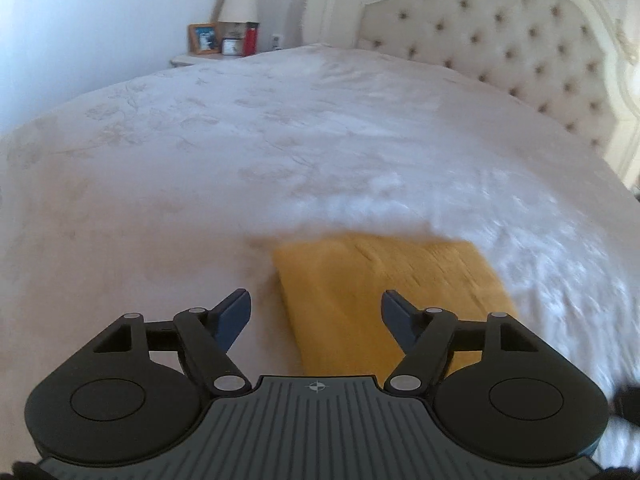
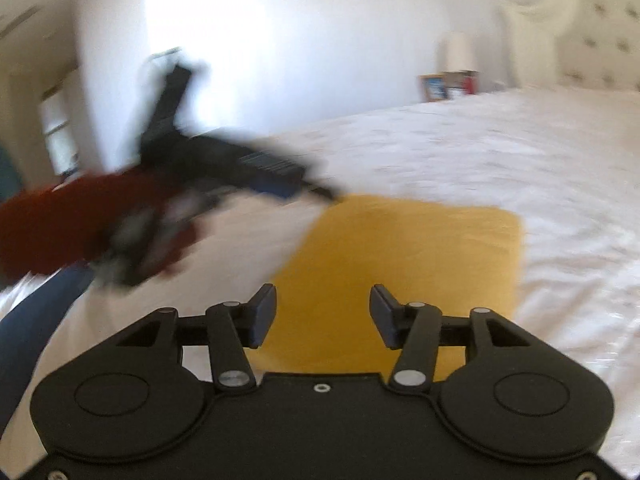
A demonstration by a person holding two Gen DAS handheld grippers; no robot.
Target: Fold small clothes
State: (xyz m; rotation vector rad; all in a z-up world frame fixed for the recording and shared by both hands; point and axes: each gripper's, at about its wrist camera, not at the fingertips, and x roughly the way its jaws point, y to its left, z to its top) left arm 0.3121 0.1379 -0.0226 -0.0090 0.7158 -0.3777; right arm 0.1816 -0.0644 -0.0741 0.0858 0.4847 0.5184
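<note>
A folded yellow cloth (image 1: pixel 384 292) lies flat on the white bedspread (image 1: pixel 240 152). My left gripper (image 1: pixel 316 314) is open and empty, just above the cloth's near left part. In the right wrist view the same yellow cloth (image 2: pixel 400 264) lies ahead, and my right gripper (image 2: pixel 323 316) is open and empty over its near edge. The left gripper also shows in the right wrist view (image 2: pixel 328 194), blurred, held by a hand in a red sleeve (image 2: pixel 72 228), with its tips at the cloth's far left corner.
A tufted headboard (image 1: pixel 500 48) stands at the far right of the bed. A nightstand with a lamp (image 1: pixel 238 0), a photo frame (image 1: pixel 204 38) and small items stands beyond the bed's far edge. A blue-clad leg (image 2: pixel 36 320) is at the left.
</note>
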